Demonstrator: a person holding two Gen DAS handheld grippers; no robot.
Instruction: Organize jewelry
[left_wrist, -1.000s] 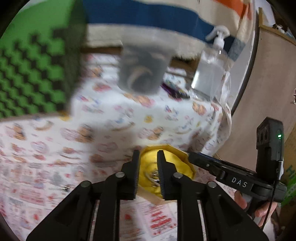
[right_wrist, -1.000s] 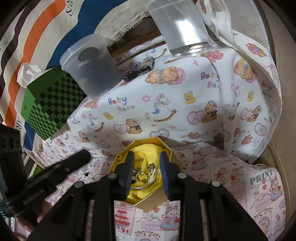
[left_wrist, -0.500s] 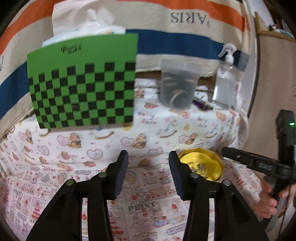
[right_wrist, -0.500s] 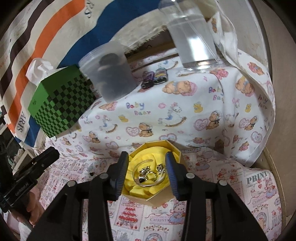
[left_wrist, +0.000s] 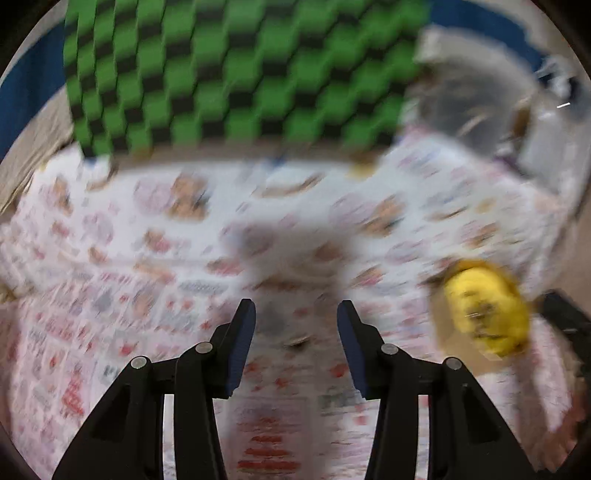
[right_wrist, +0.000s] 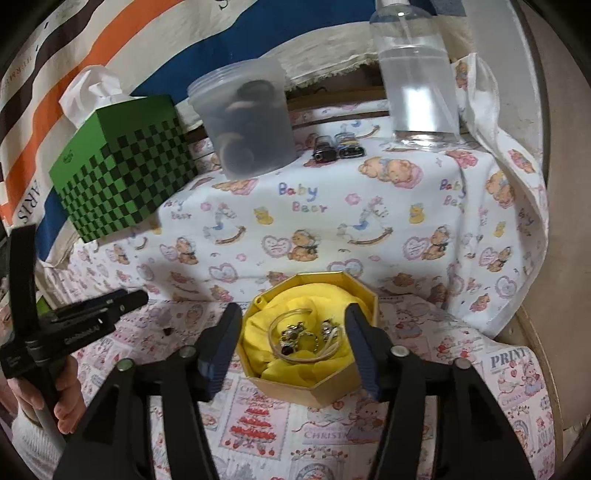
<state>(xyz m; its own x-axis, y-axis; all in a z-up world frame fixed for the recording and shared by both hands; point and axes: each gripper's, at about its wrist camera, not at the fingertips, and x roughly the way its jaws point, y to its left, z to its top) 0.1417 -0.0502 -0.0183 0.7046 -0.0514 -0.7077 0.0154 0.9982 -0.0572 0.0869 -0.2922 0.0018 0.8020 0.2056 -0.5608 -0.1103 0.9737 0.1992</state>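
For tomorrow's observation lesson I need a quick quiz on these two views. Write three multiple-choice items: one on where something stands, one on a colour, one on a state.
1. Where is the gold box relative to the right tool?
A. Between and just beyond its fingers
B. On top of the green box
C. Behind the bottle

2. What colour is the cloth lining the gold box?
A. Red
B. Yellow
C. Blue

3. How does the left tool stand?
A. Shut on a ring
B. Shut on nothing
C. Open, holding nothing

Answers:
1 A: the right view shows the box framed by the two fingers, well in front of the green box and the bottle.
2 B: yellow cloth fills the box under the rings.
3 C: the left view shows a wide gap between its fingers, with only tablecloth behind.
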